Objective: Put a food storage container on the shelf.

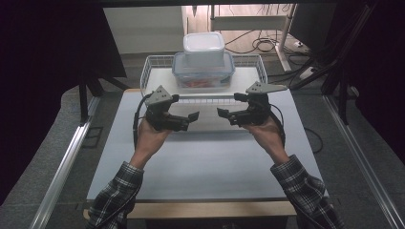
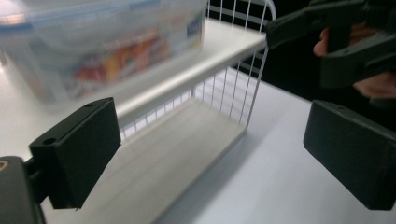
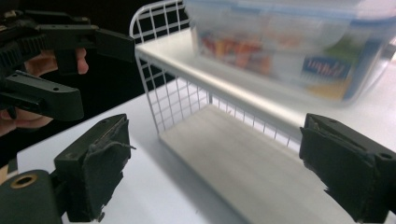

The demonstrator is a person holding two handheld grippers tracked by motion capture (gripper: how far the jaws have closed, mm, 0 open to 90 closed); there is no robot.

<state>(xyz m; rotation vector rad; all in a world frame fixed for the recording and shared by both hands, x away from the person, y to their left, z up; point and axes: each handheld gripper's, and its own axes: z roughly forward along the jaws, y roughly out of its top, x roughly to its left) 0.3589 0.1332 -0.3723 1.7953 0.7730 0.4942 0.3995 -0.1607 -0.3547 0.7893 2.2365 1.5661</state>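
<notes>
Left gripper (image 1: 193, 116) and right gripper (image 1: 222, 113) both gape, nothing between jaws; wire rack (image 1: 157, 64) with stacked containers (image 1: 203, 71) just ahead.

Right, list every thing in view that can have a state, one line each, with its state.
left gripper: open, nothing between the jaws.
right gripper: open, nothing between the jaws.
clear container: lidded, on the rack's top shelf, contents inside.
white container: lidded, stacked on the clear container.
wire rack: upright on the table, lower shelf bare.
</notes>
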